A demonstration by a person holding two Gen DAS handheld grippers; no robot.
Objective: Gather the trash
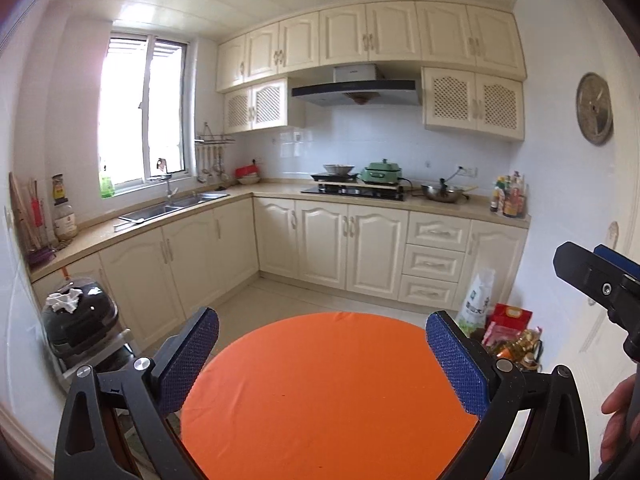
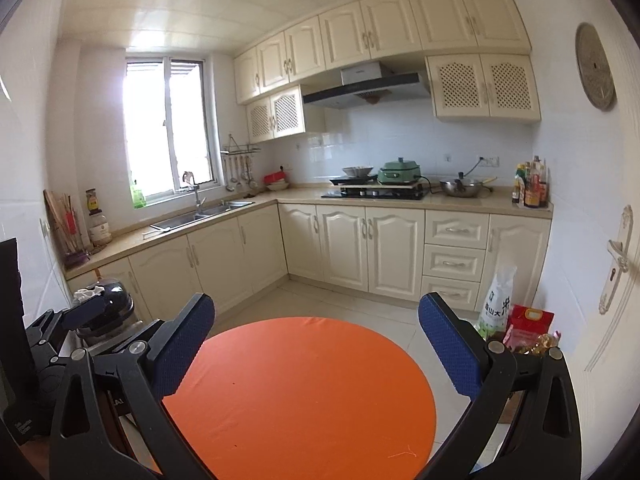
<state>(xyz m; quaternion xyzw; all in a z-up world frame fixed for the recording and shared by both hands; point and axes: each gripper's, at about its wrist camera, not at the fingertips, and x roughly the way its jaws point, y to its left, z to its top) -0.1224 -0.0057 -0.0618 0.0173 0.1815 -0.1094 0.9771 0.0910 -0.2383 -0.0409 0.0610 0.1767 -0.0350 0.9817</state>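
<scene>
A round table with an orange cloth [image 1: 320, 392] lies below both grippers; it also shows in the right wrist view [image 2: 304, 392]. My left gripper [image 1: 322, 360] is open and empty above it. My right gripper [image 2: 316, 352] is open and empty above it too, and part of it shows at the right edge of the left wrist view [image 1: 596, 280]. A crumpled white tissue [image 1: 66, 299] lies on a dark bin [image 1: 80, 324] at the left, also seen in the right wrist view [image 2: 89, 294]. No trash shows on the cloth.
Cream L-shaped kitchen cabinets [image 1: 332, 244] run along the back and left, with a sink [image 1: 172, 206] and a hob [image 1: 352, 192]. Bags of rice and food [image 2: 516, 320] stand on the floor at the right by a door [image 2: 616, 264]. Pale tiled floor [image 2: 340, 304] lies beyond the table.
</scene>
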